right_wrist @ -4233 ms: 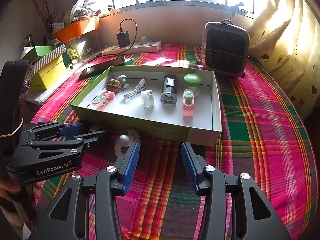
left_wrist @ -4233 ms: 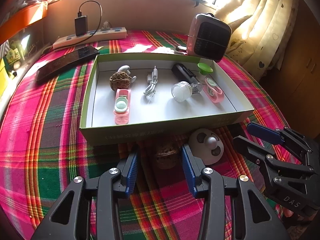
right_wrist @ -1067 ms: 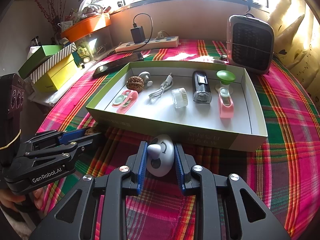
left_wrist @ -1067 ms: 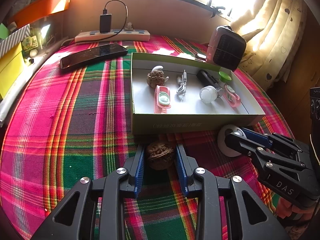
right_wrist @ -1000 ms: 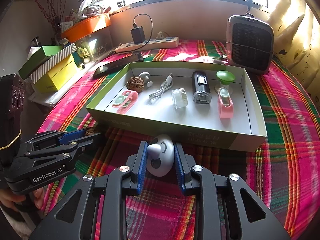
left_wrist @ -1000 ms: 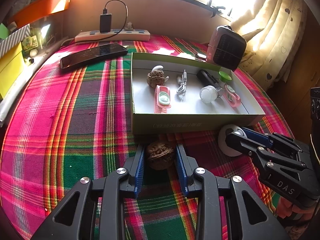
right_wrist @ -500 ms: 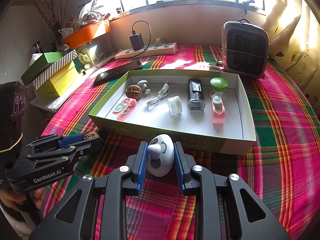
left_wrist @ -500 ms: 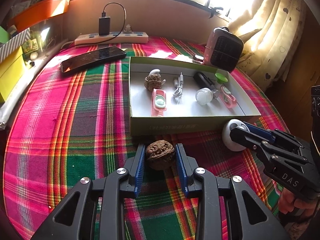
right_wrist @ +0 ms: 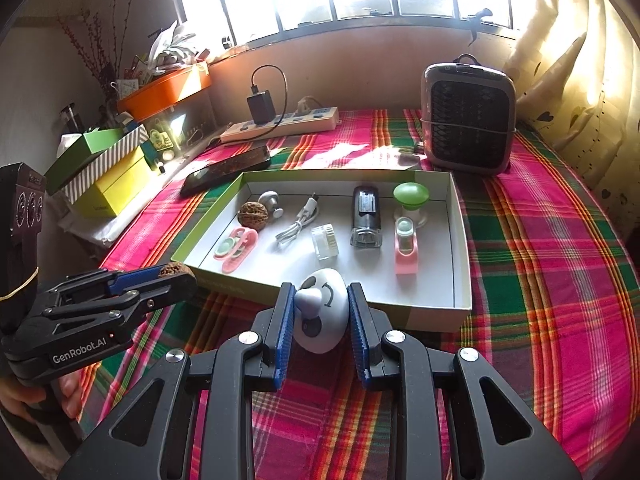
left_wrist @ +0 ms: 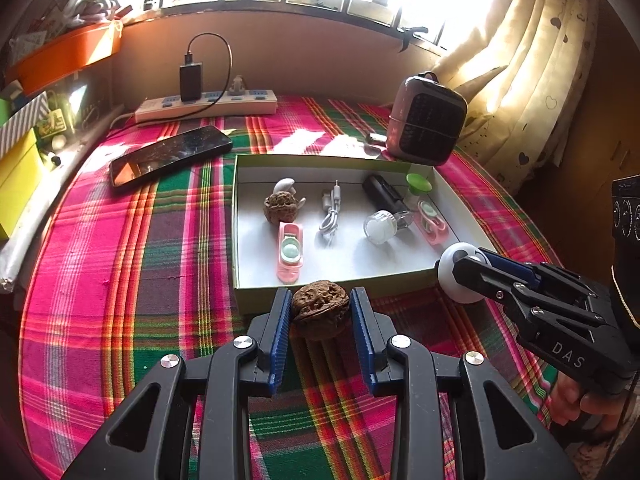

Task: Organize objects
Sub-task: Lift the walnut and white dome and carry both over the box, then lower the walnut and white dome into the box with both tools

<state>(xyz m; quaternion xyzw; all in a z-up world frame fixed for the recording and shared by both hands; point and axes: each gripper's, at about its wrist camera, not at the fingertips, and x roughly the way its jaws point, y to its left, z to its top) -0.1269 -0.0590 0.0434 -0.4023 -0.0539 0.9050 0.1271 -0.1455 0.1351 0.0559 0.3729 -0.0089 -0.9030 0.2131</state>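
Both lifted since before: left tongs (left_wrist: 320,320) clamp wrinkled brown walnut (left_wrist: 320,313); right tongs (right_wrist: 321,322) clamp white face-marked gadget (right_wrist: 320,318).

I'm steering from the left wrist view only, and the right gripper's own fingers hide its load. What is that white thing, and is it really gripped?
Observer: The right gripper is shut on a white dome toy with a drawn face. Both fingers press its sides.
Operator: How is my walnut seated, seen from the side?
Observer: The walnut sits at the very tips of the left gripper and pokes up above them.
Operator: Any room in the box corner that the toy blocks for me?
Observer: Yes. In the box, the near corner beside the pink holder is bare.
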